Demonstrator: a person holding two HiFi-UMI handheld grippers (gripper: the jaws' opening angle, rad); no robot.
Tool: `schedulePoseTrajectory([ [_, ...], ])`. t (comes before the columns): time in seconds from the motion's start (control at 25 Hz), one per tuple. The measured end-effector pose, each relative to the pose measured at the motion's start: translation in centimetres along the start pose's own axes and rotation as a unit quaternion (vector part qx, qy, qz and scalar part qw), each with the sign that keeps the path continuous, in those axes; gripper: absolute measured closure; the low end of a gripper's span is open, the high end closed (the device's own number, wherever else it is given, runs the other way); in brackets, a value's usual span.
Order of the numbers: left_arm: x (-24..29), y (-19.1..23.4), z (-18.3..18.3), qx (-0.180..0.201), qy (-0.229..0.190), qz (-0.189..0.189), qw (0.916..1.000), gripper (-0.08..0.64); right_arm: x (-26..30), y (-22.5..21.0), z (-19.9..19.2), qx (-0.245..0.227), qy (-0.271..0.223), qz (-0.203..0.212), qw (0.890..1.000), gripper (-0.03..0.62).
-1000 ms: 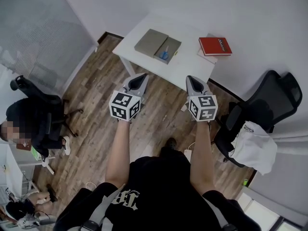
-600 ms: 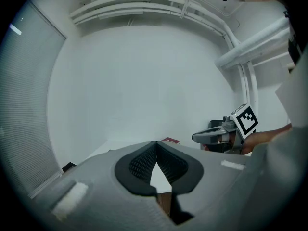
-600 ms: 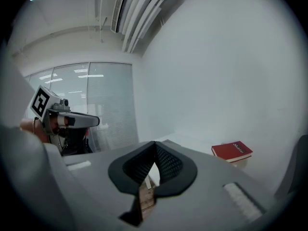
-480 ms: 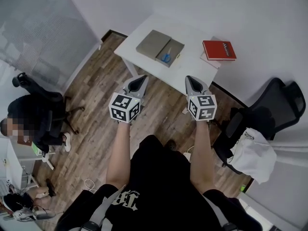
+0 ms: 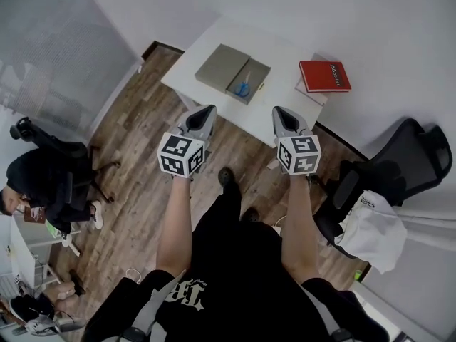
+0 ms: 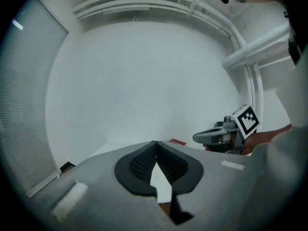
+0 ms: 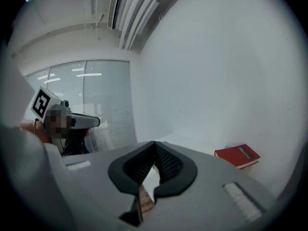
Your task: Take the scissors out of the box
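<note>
Left gripper [image 5: 206, 112]: held out on the person's left, its tip near the table's front edge in the head view; its own view shows the ribbed pads [image 6: 142, 161] meeting at their tips with nothing caught between them; jaws pressed together
Right gripper [image 5: 280, 112]: held out beside its fellow on the person's right, about level with it and apart from it; jaws pressed together, tips touching, nothing between them
Scissors [image 5: 243, 87]: blue-handled; lying inside the box, in the half nearer the red book; no gripper touches them
Box [image 5: 222, 63]: grey-olive, flat and open; two halves lie side by side on the table, toward its left part
Table [image 5: 281, 55]: white, set against a white wall, ahead of both grippers
Red book [image 5: 324, 73]: closed, at the table's right end, resting on something pale; well apart from the box
Floor [image 5: 142, 141]: wooden planks, under the table and both arms
Office chair [image 5: 410, 155]: black, right of the table; a white bag or cloth [image 5: 374, 223] lies on it, I cannot tell which
Seated person [image 5: 43, 180]: dark clothes, on another black chair at the far left, well apart from the table
</note>
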State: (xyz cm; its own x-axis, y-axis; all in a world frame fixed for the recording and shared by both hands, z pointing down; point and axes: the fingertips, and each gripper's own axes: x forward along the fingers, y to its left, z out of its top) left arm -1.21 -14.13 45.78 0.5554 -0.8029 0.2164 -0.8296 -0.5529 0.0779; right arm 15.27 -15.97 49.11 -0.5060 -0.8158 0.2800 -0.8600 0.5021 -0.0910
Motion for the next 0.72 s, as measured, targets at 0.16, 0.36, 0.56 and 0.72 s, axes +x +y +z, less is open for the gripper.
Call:
schedulePoseTrajectory([
  [0.16,3.2,1.9,0.5,-0.004,0.000,-0.010,0.9999,0.561,2.8,-1.9,0.7,0.004,0.004,-0.009,1.000,0.591],
  [0.36,6.6,4.8,1.1,-0.004,0.002,-0.019,0.9998,0.561,6.3,-3.2,1.2,0.008,0.011,-0.011,1.000,0.591],
  [0.56,9.7,7.1,0.9,-0.008,0.007,-0.031,0.9995,0.561,9.5,-4.9,1.3,0.011,0.017,-0.022,1.000,0.591],
  [0.72,11.5,8.2,0.6,-0.008,0.010,-0.046,0.9989,0.561,11.6,-5.7,1.6,0.014,0.019,-0.028,0.999,0.591],
])
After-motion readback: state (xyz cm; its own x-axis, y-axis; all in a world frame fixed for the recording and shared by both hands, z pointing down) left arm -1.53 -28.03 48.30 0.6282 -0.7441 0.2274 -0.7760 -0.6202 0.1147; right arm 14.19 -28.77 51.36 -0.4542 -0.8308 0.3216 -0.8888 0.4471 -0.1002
